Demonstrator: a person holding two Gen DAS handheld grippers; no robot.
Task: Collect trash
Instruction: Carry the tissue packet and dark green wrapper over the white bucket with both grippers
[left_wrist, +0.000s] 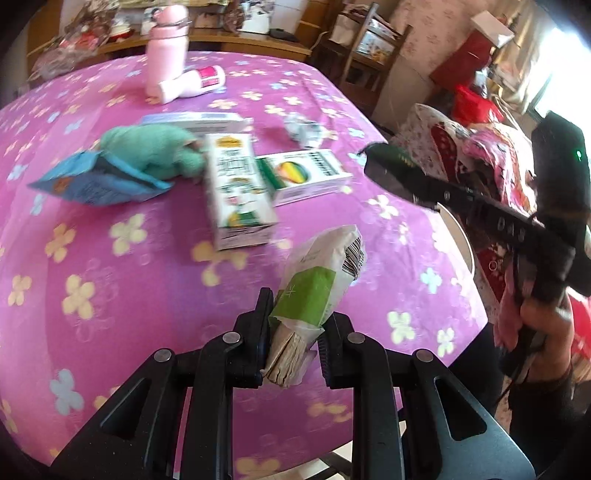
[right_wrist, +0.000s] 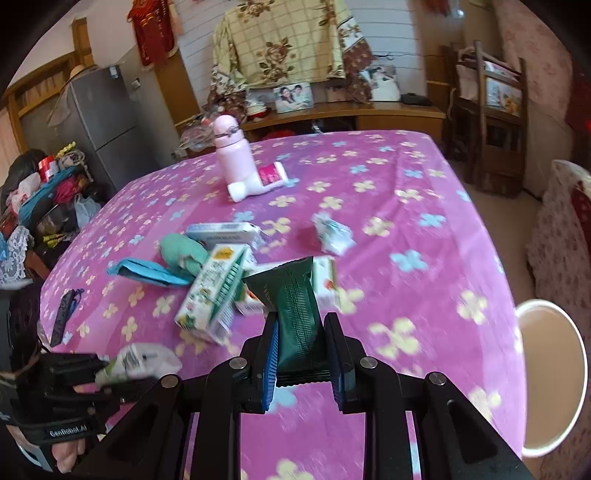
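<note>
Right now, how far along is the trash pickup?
Done: nothing visibly binned; the white bin beside the table looks empty. In hand: the left gripper is shut on a green-and-white wrapper, the right gripper on a dark green wrapper. Left on the table: a crumpled wrapper, a blue packet, a milk carton and two boxes.

Pink bottle (right_wrist: 233, 157) upright on the flowered purple tablecloth (right_wrist: 406, 229), green plush toy (left_wrist: 155, 151) nearer.
</note>
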